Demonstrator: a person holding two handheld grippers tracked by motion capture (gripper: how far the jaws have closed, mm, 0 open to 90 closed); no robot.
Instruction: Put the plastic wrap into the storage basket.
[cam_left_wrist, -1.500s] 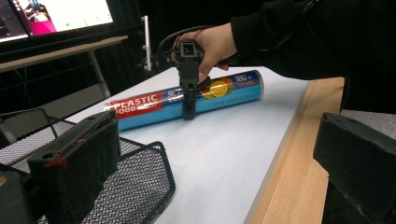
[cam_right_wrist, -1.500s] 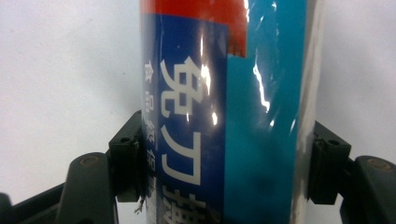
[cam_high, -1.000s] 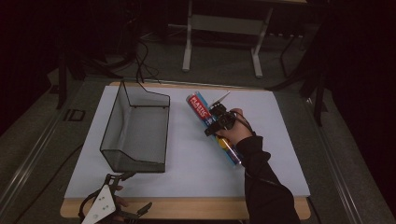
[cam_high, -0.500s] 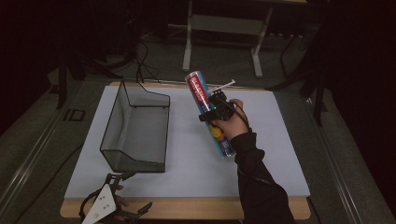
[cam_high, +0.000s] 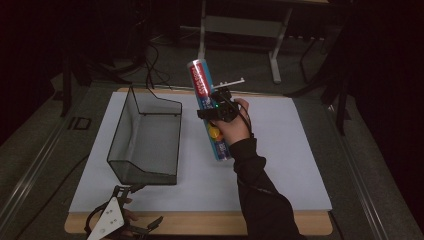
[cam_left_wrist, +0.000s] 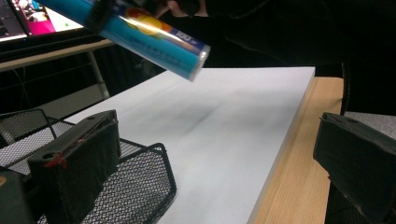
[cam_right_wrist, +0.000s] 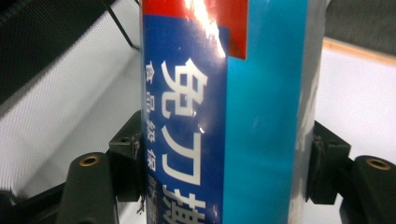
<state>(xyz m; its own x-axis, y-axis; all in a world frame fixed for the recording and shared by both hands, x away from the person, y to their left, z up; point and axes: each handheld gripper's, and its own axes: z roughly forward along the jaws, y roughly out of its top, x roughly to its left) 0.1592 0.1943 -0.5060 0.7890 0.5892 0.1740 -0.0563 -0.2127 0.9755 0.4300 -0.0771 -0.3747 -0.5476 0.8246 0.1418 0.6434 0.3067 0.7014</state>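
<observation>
On a wooden table (cam_high: 280, 224) a white sheet (cam_high: 290, 150) carries a mesh basket (cam_high: 145, 137); beside the basket, the right gripper (cam_high: 216, 111) clamps a box (cam_high: 202, 82) and the left gripper (cam_high: 117, 222) gapes, the room dark.

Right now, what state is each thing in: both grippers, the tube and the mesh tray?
Right gripper: shut on the blue tube, lifted above the white mat.
Blue tube: held off the mat, tilted, red end up and away.
Black mesh tray: empty, resting on the mat.
Left gripper: open, holding nothing, at the table's near edge.
</observation>
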